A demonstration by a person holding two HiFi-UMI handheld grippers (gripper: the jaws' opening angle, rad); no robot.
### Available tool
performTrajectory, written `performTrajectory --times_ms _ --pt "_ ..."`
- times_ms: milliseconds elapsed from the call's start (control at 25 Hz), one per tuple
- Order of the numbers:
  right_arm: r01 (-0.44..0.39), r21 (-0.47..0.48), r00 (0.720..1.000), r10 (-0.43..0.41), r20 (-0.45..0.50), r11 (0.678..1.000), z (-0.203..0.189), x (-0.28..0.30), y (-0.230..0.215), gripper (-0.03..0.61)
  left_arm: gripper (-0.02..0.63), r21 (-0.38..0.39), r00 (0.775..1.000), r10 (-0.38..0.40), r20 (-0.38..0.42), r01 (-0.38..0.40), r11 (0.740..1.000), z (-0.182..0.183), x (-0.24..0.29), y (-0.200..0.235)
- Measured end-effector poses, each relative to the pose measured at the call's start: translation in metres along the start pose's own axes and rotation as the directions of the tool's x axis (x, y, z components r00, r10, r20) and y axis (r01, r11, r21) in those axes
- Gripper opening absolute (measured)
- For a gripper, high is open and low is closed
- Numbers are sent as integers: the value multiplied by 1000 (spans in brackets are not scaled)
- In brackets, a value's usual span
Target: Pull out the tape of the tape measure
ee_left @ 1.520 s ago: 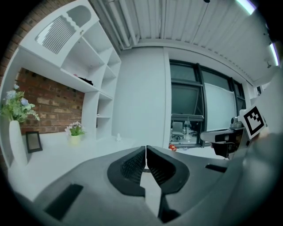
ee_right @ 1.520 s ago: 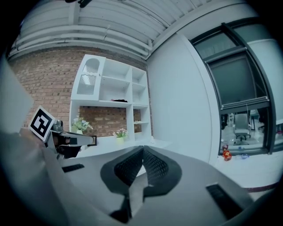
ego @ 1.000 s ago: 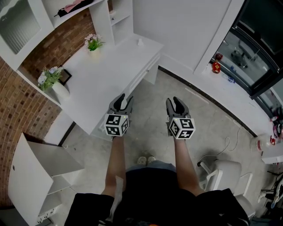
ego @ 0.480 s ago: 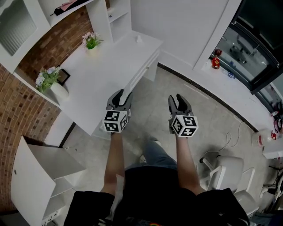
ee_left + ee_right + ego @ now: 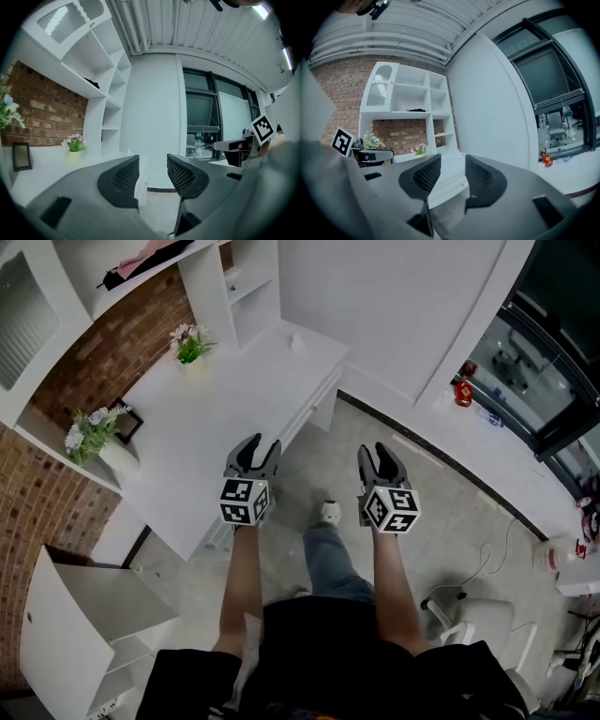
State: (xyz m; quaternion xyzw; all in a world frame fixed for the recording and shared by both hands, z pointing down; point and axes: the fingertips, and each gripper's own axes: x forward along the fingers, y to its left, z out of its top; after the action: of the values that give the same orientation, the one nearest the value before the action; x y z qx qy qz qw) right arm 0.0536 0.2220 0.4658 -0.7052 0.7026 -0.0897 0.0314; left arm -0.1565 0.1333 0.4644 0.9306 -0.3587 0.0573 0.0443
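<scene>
We hold both claws out in front of us, side by side and well apart from each other. The left claw (image 5: 255, 448) is released: in the left gripper view its two jaws stand apart and only the room shows between them. The right claw (image 5: 380, 454) is released as well, with nothing between its jaws. We cannot find the tape measure in any view.

In the head view the left claw lies over the long front edge of the white tabletop (image 5: 211, 427), which runs slantwise from far right to near left. A flower pot (image 5: 192, 341) stands near its far edge by the shelf unit (image 5: 239, 287), and a vase (image 5: 117, 460) with flowers stands at its left edge. A wide white surface lies between them.

The right claw hangs over the grey floor (image 5: 441, 512). Here the room is wide: the floor goes between the tabletop edge and the white ledge (image 5: 506, 460) under the windows. One shoe (image 5: 329, 514) is on the floor between the two claws. A white chair (image 5: 473, 610) stands near our right side, a white cabinet (image 5: 80, 601) near our left.
</scene>
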Motion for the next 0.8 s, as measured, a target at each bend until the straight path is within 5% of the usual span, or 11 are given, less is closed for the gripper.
performTrajectory --times_ms 800 --pt "-216 -15 971 213 -105 976 32 397 -138 140 164 -46 979 185 -87 -190 981 2 339 152"
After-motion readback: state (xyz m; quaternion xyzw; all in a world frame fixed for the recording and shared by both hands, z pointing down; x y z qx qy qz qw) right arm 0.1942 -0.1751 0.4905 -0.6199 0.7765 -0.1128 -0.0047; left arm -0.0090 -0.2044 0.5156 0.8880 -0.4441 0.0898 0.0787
